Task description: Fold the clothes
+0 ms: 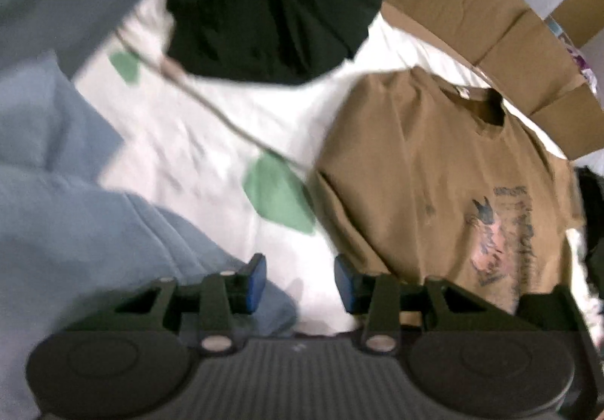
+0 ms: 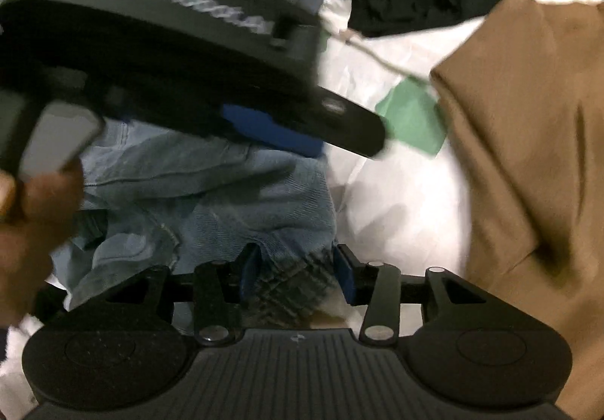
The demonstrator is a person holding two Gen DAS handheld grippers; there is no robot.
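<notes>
On the left side of the bed sheet (image 1: 211, 140), which is white with green leaf shapes, lies a heap of light blue denim, seemingly a pair of jeans (image 1: 56, 216), rumpled and running off the sheet's left edge. The left gripper (image 1: 300, 282) hangs above the jeans' right border, its blue-padded jaws apart with nothing between them; white sheet shows through the gap. Toward the far edge of the sheet sits a bunched dark green garment (image 1: 271, 5), well apart from the jeans. On the right side lies a brown T-shirt (image 1: 445, 178), spread flat with its collar toward the far edge and a faded print on the chest. Flattened cardboard (image 1: 483, 12) lines the far right edge behind the shirt.

In the right wrist view a hand (image 2: 30, 227) at the left grips the handle of the left gripper, which crosses the upper part of the picture above the jeans. The right gripper (image 2: 298, 274) stands with jaws parted either side of a crumpled fold of denim; through the blur I cannot tell whether the pads press on it.
</notes>
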